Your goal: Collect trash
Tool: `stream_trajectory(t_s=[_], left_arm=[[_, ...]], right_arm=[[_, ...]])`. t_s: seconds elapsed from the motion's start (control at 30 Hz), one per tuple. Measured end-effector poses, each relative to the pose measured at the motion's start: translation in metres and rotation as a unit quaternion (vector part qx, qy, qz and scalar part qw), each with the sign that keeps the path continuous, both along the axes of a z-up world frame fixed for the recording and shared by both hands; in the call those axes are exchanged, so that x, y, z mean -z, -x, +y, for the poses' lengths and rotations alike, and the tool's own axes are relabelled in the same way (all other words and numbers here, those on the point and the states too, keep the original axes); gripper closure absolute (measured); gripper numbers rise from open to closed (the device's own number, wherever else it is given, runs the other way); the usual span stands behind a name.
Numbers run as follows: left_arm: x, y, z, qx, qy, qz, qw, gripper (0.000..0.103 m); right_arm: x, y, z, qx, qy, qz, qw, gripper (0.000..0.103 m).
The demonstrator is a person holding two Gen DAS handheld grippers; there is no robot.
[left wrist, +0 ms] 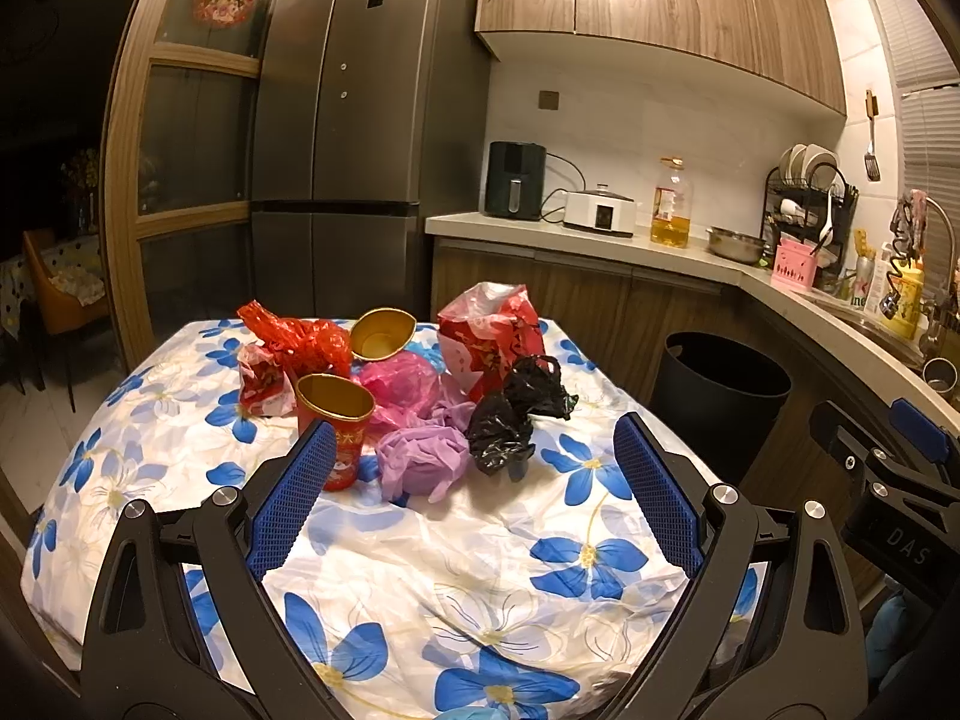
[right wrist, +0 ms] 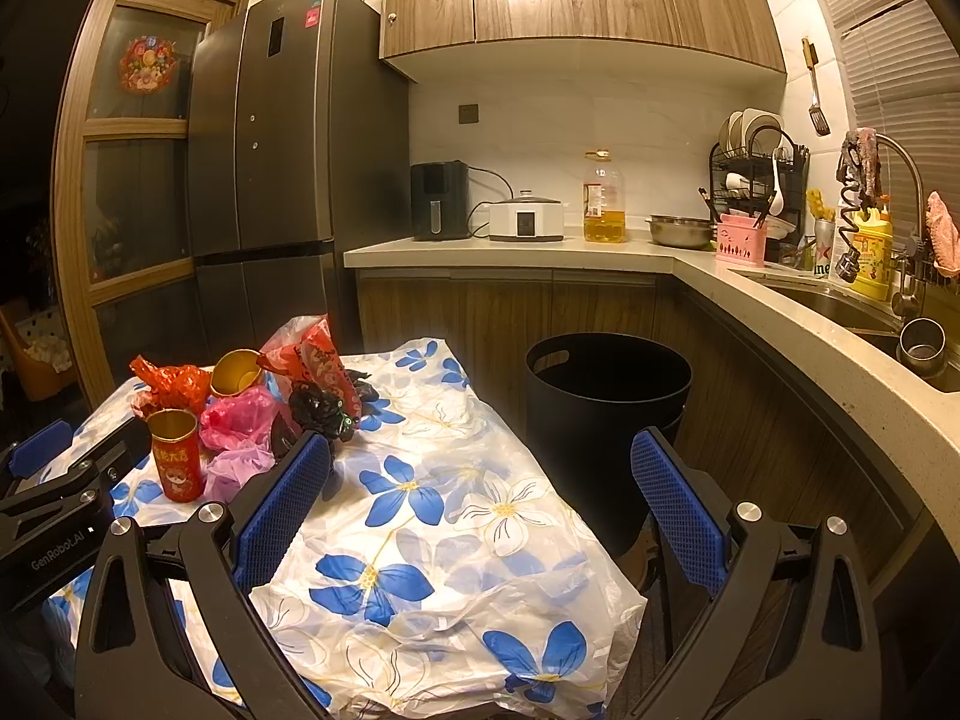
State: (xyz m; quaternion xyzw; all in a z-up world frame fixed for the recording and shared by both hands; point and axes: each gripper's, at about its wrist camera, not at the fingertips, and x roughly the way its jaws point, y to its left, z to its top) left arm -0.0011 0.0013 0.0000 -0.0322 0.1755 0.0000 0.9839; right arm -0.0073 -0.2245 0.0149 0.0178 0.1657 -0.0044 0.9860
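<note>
1. Your left gripper (left wrist: 474, 468) hangs above the near part of the surface (left wrist: 420, 570), its blue fingers (left wrist: 294, 498) spread wide with nothing between them.
2. Your right gripper (right wrist: 480, 486) is spread wide too and holds nothing; it hangs over the right edge of the surface, with the black bin (right wrist: 606, 420) showing between its fingers.
3. The trash sits in a heap toward the far side of the flowered cloth: a purple bag (left wrist: 423, 459) nearest you, a black bag (left wrist: 519, 414) just to its right, a pink bag (left wrist: 402, 387) behind them.
4. A red cup with a gold rim (left wrist: 336, 426) stands upright at the left of the heap, partly hidden by your left finger.
5. A second gold cup (left wrist: 378, 333) lies tilted at the back, between a crumpled red bag (left wrist: 294, 342) and a taller red-and-white bag (left wrist: 492, 336).
6. The bin stands on the floor just beside the right side of the surface, below the kitchen counter (right wrist: 540, 252).
</note>
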Motion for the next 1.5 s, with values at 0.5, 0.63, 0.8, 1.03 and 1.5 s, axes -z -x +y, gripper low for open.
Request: stream_trajectory(t_s=[0.5, 0.63, 0.8, 1.03, 1.5], left_arm=[[-0.0053, 0.0000, -0.0035, 0.000, 0.001, 0.000, 1.0000, 0.011], [-0.0051, 0.0001, -0.0031, 0.001, 0.001, 0.000, 1.0000, 0.011], [-0.0054, 0.0001, -0.0033, 0.000, 0.002, 0.000, 1.0000, 0.011], [-0.0051, 0.0001, -0.0029, 0.001, 0.002, -0.001, 1.0000, 0.011], [-0.0055, 0.0002, -0.0028, 0.000, 0.003, -0.001, 1.0000, 0.011]], right_arm=[[0.0000, 0.0016, -0.0008, 0.001, -0.001, -0.001, 1.000, 0.006], [0.0002, 0.0010, -0.0008, 0.001, -0.002, -0.001, 1.000, 0.006], [0.0003, 0.0011, -0.0010, 0.001, -0.002, -0.002, 1.000, 0.005], [0.0003, 0.0012, -0.0021, 0.001, -0.003, -0.001, 1.000, 0.005], [0.0003, 0.0015, -0.0027, 0.001, -0.003, -0.002, 1.000, 0.006]])
